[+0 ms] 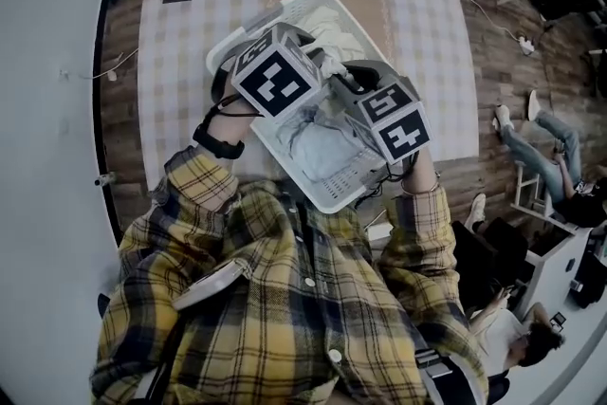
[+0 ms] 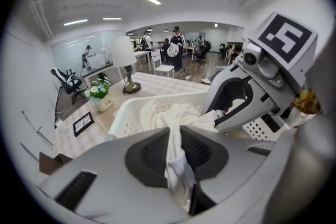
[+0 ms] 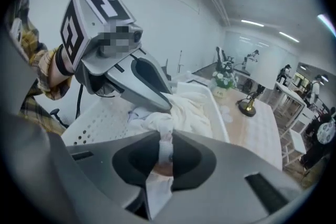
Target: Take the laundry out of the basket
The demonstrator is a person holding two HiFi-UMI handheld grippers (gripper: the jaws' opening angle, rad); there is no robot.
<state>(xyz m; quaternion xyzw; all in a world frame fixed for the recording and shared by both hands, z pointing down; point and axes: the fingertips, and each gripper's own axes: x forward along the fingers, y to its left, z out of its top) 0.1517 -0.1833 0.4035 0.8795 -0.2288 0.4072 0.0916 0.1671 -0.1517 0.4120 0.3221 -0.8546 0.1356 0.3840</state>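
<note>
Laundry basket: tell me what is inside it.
Inside the basket lie white cloth and a pale blue garment; left gripper and right gripper both clamp the white cloth. Anything beneath the pile is covered.

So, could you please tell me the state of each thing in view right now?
left gripper: shut on the white garment
right gripper: shut on the white garment
white garment: pinched at two spots, trailing into the basket
basket: upright on the table, laundry inside
lamp: upright

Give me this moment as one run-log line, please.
left gripper: shut on crumpled white fabric garment | right gripper: shut on same garment | white perforated plastic basket: more laundry inside
</note>
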